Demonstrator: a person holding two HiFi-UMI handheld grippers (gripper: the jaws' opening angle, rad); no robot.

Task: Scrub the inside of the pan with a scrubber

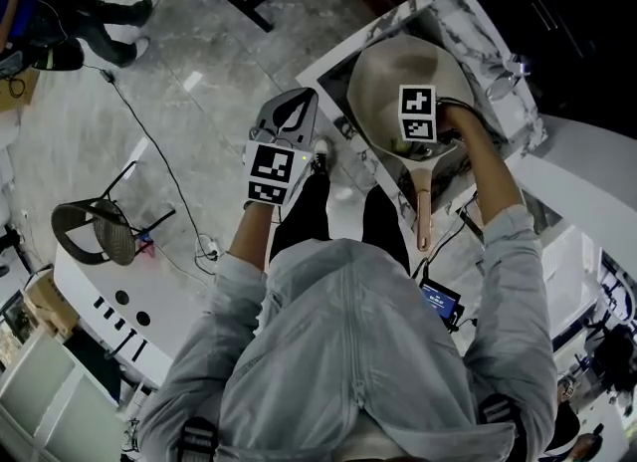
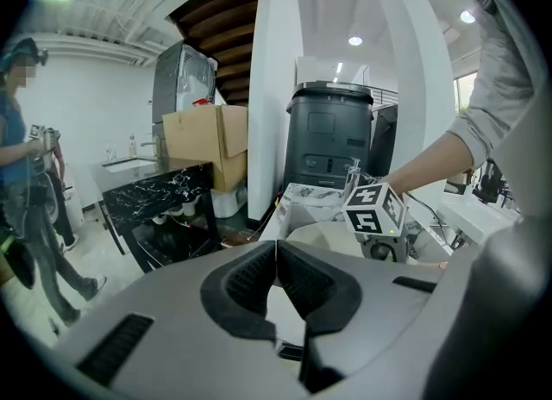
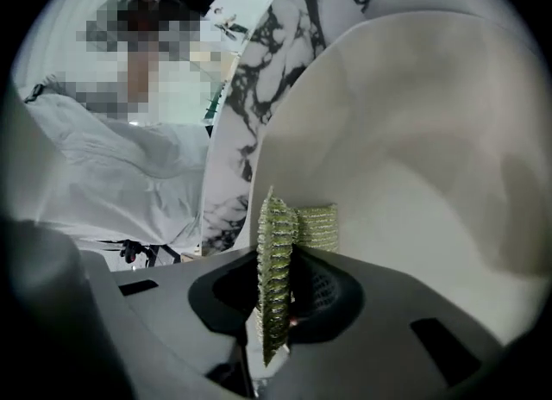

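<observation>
Overhead, a marble-edged counter (image 1: pixel 476 27) stood at 1 o'clock above a grey tiled floor (image 1: pixel 189 72), with a chair (image 1: pixel 95 231) at 9 o'clock. The beige pan (image 1: pixel 388 77) sat on the counter, handle toward 6 o'clock. The right arm reached forward over the pan. The right gripper (image 3: pixel 285 303) was clenched on a green scrubber (image 3: pixel 274 278), whose tip met the pan's inner wall. The left gripper (image 2: pixel 276 262), held at the pan's 9 o'clock, had its jaws pressed together on nothing.

I find no words, numbers or brand names that I can read. The marker cube (image 1: pixel 271 173) on my left claw (image 2: pixel 276 256) and the one on my right claw (image 3: pixel 285 256) bear only black-and-white square patterns. The cardboard box (image 2: pixel 204 144) shows no legible print, and the small blue screen (image 1: pixel 439 301) is too small to read.
</observation>
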